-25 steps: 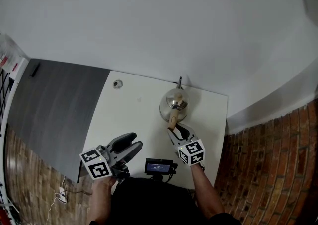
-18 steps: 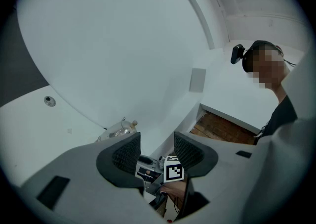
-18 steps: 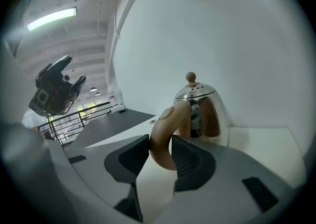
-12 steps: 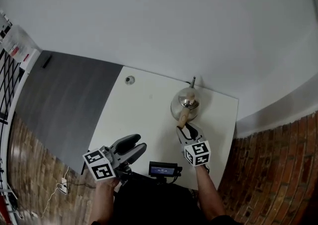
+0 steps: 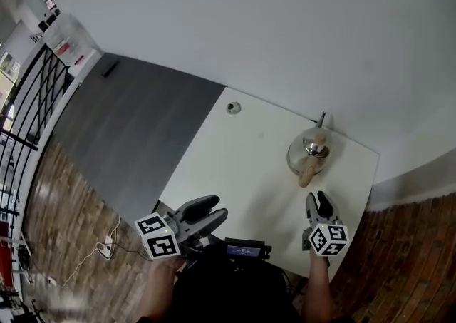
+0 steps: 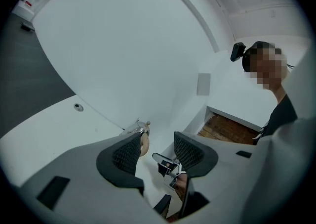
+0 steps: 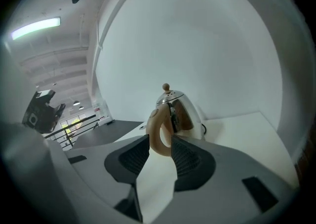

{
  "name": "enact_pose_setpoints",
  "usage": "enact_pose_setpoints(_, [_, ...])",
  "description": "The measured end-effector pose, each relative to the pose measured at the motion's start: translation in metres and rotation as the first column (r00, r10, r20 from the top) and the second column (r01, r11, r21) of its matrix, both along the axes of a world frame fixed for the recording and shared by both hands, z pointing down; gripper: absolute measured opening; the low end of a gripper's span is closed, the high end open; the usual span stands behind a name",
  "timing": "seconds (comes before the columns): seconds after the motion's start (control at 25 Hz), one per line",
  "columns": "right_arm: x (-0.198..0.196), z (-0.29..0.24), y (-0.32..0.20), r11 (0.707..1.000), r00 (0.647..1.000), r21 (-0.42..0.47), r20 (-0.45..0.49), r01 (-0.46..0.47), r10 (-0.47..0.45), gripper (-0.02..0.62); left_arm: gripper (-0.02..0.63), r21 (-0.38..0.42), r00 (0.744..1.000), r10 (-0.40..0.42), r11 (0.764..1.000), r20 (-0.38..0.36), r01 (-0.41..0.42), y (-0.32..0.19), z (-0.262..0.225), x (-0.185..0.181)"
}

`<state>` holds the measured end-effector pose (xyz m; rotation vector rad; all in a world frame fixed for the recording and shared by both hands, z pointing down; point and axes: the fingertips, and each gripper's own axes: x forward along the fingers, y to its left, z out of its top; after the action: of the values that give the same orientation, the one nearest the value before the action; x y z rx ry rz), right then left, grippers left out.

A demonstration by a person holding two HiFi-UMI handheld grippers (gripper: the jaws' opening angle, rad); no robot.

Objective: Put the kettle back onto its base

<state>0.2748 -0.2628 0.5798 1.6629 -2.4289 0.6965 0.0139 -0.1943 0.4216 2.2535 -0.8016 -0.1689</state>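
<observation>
A shiny steel kettle point(image 5: 309, 152) with a pale wooden handle point(image 5: 307, 172) and knob stands upright near the far right corner of the white table point(image 5: 242, 165). What it rests on is hidden beneath it. My right gripper point(image 5: 318, 204) hangs a short way in front of the handle, jaws open and nothing between them. In the right gripper view the kettle point(image 7: 177, 109) and its handle point(image 7: 159, 131) stand just beyond the right gripper point(image 7: 160, 153). My left gripper point(image 5: 216, 209) is open and empty at the table's front edge. The left gripper point(image 6: 158, 150) looks towards the kettle point(image 6: 137, 129).
A small round grommet point(image 5: 233, 108) sits in the tabletop at the far left. A small device with a screen point(image 5: 246, 249) is at the front edge. Dark grey flooring point(image 5: 135, 122) lies left of the table, brick-patterned floor point(image 5: 406, 257) to the right, and a white wall behind.
My right gripper has drawn back from the kettle's handle towards the table's front edge, jaws still open. The kettle stays upright where it was. The head view has swung, shifting everything rightward.
</observation>
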Motion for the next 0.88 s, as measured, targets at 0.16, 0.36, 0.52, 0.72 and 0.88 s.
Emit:
enact_pose_setpoints(0.16, [0.018, -0.004, 0.032, 0.995, 0.995, -0.013, -0.014, -0.097, 0.097, 0.141, 0.213, 0.041, 0.996, 0.086, 0.996, -0.031, -0.085, 0.000, -0.012, -0.005])
enact_pose_setpoints(0.36, [0.004, -0.015, 0.081, 0.965, 0.965, -0.032, 0.037, -0.259, 0.260, 0.141, 0.213, 0.080, 0.973, 0.217, 0.974, -0.085, -0.210, 0.011, -0.015, -0.034])
enact_pose_setpoints(0.52, [-0.032, -0.022, 0.150, 0.913, 0.898, -0.075, 0.164, -0.401, 0.408, 0.141, 0.213, 0.087, 0.937, 0.312, 0.950, -0.156, -0.301, 0.029, -0.004, -0.071])
enact_pose_setpoints(0.72, [-0.086, -0.024, 0.231, 0.857, 0.831, -0.124, 0.210, -0.501, 0.516, 0.141, 0.213, 0.063, 0.893, 0.389, 0.921, -0.225, -0.385, 0.060, 0.015, -0.112])
enact_pose_setpoints(0.88, [-0.109, -0.046, 0.264, 0.837, 0.809, -0.107, 0.220, -0.536, 0.546, 0.141, 0.213, 0.082, 0.851, 0.448, 0.892, -0.272, -0.444, 0.081, 0.008, -0.124])
